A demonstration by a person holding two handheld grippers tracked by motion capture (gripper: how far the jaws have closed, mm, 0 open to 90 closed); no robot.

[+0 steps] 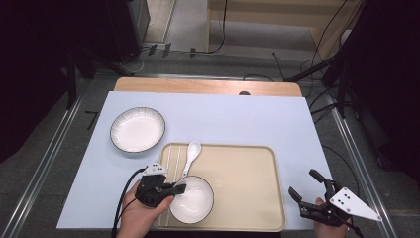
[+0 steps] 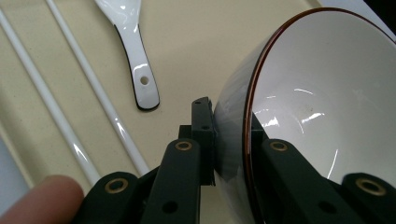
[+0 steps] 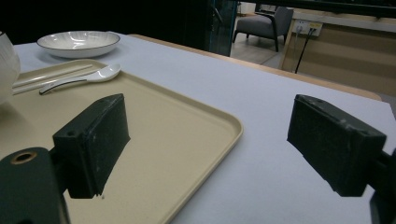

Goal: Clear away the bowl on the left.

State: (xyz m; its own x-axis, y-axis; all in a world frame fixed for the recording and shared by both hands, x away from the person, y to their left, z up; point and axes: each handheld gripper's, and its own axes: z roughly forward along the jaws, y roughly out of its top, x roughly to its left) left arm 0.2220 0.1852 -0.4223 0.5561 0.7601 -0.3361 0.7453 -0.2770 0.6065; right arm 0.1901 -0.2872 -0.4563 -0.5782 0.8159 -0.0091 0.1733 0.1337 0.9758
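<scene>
A white bowl with a dark rim (image 1: 195, 199) sits at the near left of the beige tray (image 1: 247, 198). My left gripper (image 1: 179, 189) is shut on the bowl's left rim. In the left gripper view the bowl (image 2: 317, 102) has one jaw on its outer wall and the other inside it. A white spoon (image 1: 191, 154) and a pair of white chopsticks (image 1: 171, 163) lie on the tray behind the bowl. My right gripper (image 1: 303, 182) hovers open just off the tray's near right corner. In the right gripper view its fingers (image 3: 95, 140) stand wide apart with nothing between them.
A shallow white plate with a dark rim (image 1: 137, 129) rests on the pale blue mat (image 1: 237, 119), behind and left of the tray. The wooden table edge (image 1: 208, 87) runs along the back. A chair (image 3: 264, 23) and cables stand beyond the table.
</scene>
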